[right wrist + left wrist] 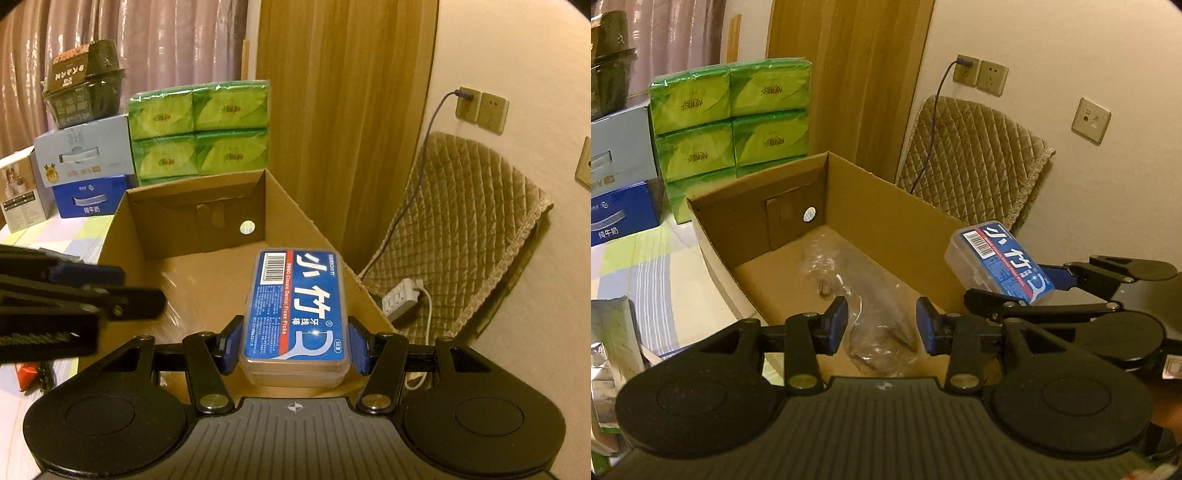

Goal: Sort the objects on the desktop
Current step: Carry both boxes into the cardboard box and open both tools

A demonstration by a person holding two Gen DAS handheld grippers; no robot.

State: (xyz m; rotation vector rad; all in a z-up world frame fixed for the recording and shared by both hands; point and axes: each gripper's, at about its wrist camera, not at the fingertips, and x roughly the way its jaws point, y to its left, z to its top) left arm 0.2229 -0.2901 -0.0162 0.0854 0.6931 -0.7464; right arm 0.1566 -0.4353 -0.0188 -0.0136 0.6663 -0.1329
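An open cardboard box point(886, 206) point(147, 236) stands on the table. A clear plastic bag point(864, 295) lies on its floor. My right gripper point(293, 345) is shut on a clear box of dental floss picks with a blue label point(295, 306) and holds it over the box's right wall. The floss box also shows in the left wrist view point(1001, 262), held by the right gripper point(1027, 291). My left gripper point(881, 325) is open and empty, above the plastic bag at the near end of the box. It shows at the left in the right wrist view point(88, 284).
Green tissue packs point(731, 122) point(199, 129) are stacked behind the box. Blue and grey cartons point(620, 177) point(85, 166) stand to their left with black bowls point(85, 85) on top. A quilted chair point(971, 155) point(461, 229) and a power strip point(400, 297) are at the right.
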